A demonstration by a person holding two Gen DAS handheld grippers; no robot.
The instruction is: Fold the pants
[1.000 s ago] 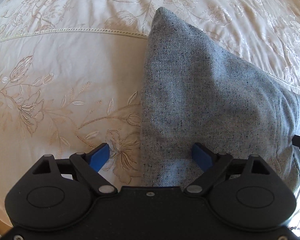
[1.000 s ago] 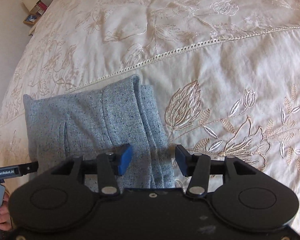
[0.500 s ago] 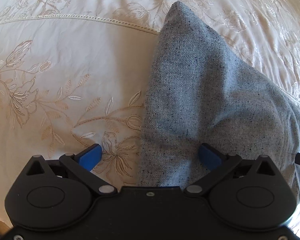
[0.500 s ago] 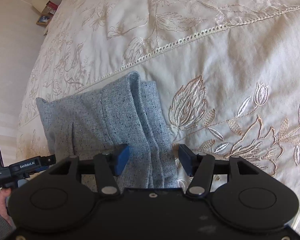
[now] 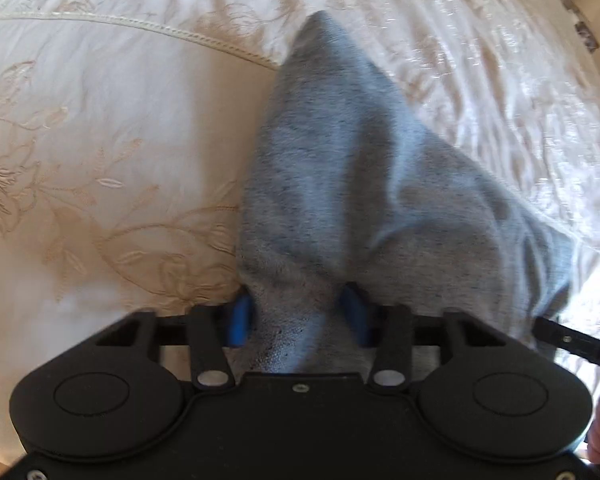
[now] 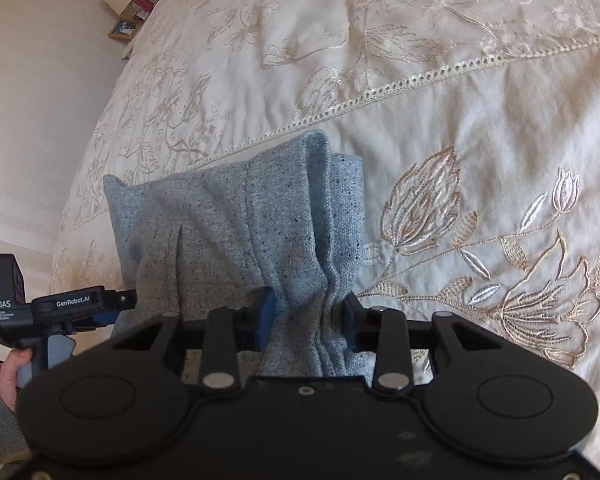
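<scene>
Left claw [image 5: 298, 316]: its jaws have just been closing, from fully spread astride the near edge of the grey pants [image 5: 363, 184] to a pinch on that edge. The cloth bunches into a ridge between the blue pads [image 5: 240, 318] and rises toward the claw, so the grip reads as taken. The left-hand border of the folded pants runs up and away from the claw across the embroidered bedspread [image 5: 100, 128]; the far corner points toward the lace seam. This view is motion-blurred, so finer contact detail cannot be told.

Right claw [image 6: 305, 318]: its jaws have likewise just been closing and now pinch the opposite near corner, where several stacked layers and a hem gather into tight vertical pleats between the pads. The pants [image 6: 228, 220] lie mostly to the left of this claw; bare bedspread [image 6: 479, 128] lies to its right. The left claw's body [image 6: 76, 304] and the hand [image 6: 14, 372] holding it show at the left border, at the far side of the same near edge.

Judgement: both near corners are secured, and the pants are ready to be lifted and carried over for the next fold. The far portion rests flat on the bed.
</scene>
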